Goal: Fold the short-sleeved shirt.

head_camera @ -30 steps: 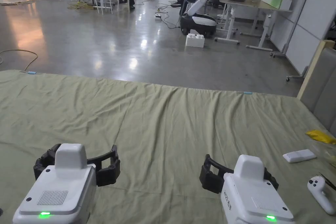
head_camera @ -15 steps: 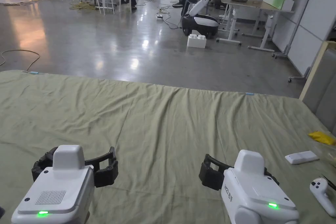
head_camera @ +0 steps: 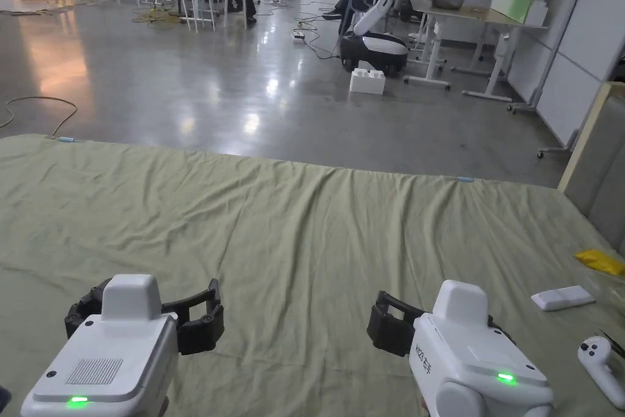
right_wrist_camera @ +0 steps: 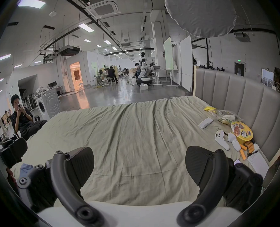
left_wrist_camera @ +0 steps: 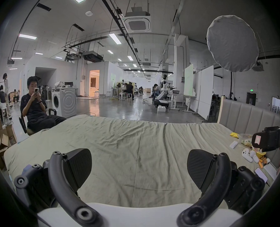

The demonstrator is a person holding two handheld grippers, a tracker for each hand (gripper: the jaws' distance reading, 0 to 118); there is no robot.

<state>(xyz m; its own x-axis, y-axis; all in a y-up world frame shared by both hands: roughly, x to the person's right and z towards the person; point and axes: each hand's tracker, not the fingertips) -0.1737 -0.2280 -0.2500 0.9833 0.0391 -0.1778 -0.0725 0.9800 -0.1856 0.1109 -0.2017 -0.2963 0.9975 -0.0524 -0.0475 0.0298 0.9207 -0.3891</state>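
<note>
both hand-held grippers, left (head_camera: 145, 314) and right (head_camera: 427, 326), released over green sheet (head_camera: 317, 223), right's far jaw hidden

I see olive bedsheet (head_camera: 293, 223): matt woven cloth, creased all over. My left gripper (head_camera: 146, 320) and right gripper (head_camera: 436, 333): smooth white plastic shells, matt black ribbed pads (left_wrist_camera: 78, 166). Floor (head_camera: 244, 88): polished concrete, glossy. Headboard (right_wrist_camera: 244, 96): smooth grey padded upholstery. Game controller (head_camera: 601, 363): glossy white plastic.

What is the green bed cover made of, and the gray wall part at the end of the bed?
The green sheet looks like thin matte woven cloth, maybe cotton: it lies creased and wrinkled. The gray headboard looks like padded leather or faux leather: smooth, slightly shiny, with stitched vertical channels.
</note>
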